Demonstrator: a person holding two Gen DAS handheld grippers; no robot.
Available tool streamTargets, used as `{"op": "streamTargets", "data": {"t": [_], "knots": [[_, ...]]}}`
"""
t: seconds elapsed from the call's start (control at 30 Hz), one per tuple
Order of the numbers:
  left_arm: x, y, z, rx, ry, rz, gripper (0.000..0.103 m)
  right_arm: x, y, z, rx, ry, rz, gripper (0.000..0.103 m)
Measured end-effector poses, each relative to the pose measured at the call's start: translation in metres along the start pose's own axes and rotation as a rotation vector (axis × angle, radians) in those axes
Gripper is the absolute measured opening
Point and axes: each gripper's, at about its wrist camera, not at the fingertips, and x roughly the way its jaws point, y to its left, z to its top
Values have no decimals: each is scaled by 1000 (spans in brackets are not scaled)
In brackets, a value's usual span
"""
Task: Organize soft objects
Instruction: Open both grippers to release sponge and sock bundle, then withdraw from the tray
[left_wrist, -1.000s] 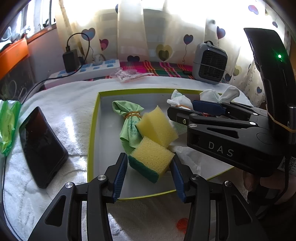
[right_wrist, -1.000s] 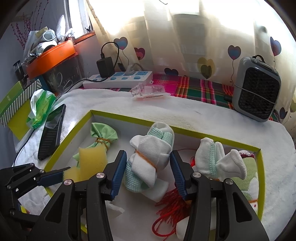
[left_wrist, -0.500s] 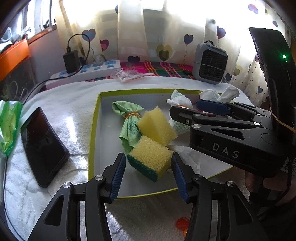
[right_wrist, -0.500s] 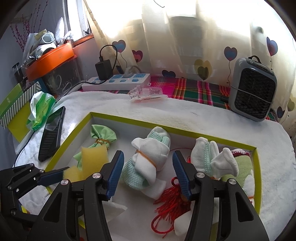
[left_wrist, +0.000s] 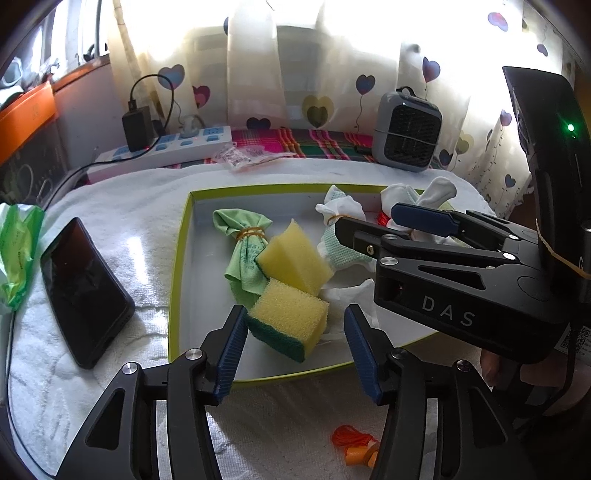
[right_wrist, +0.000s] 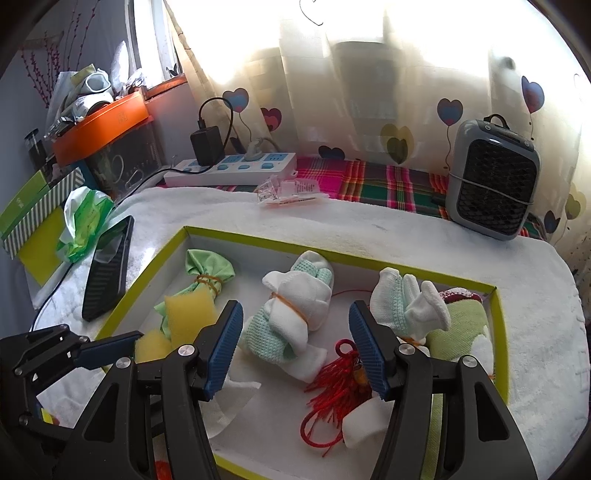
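Both my hand-held grippers have just been opening: left hand-held gripper (left_wrist: 293, 341) released around the yellow-and-green sponge block (left_wrist: 290, 319), right hand-held gripper (right_wrist: 295, 345) released over the banded white-and-mint sock bundle (right_wrist: 291, 308); lifting carelessly could snag either

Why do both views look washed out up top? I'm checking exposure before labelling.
Left wrist view: sunlight through the curtain blows out the top, and the phone screen shows glare. Right wrist view: the same backlit curtain bleaches out; the tray stays readable. Fisheye bends both edges.
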Motion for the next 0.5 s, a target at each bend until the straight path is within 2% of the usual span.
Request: {"op": "streamTargets", "data": {"t": [0.5], "knots": [[-20,-4,-6,2,-21,17,53,-29,0,-10,41,-36,2,61]]}}
